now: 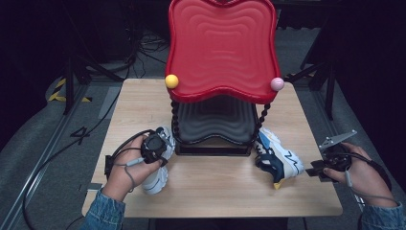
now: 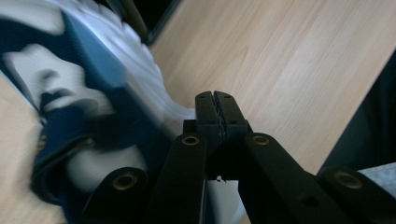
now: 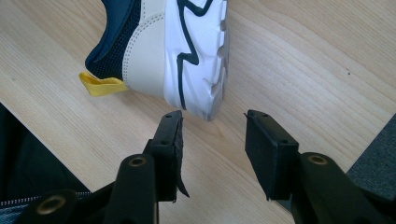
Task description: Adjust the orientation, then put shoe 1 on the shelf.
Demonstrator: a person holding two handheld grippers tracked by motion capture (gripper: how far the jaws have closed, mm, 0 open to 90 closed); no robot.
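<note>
Right gripper [image 3: 212, 135] hangs spread wide just behind the heel of the navy-and-white sneaker [image 3: 173, 51] on the wooden table [image 1: 215, 187]. Left gripper [image 2: 217, 109], jaws pressed together with nothing between, sits beside the other sneaker [image 1: 158, 179]. Farther back stands the red two-tier rack [image 1: 221, 48].

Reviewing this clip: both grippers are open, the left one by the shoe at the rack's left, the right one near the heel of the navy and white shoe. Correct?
Not quite. The left gripper is shut, its jaws pressed together with nothing between them, as the left gripper view shows. The rest holds: it sits by the left shoe, and the right gripper is open near the heel of the navy and white shoe.
</note>
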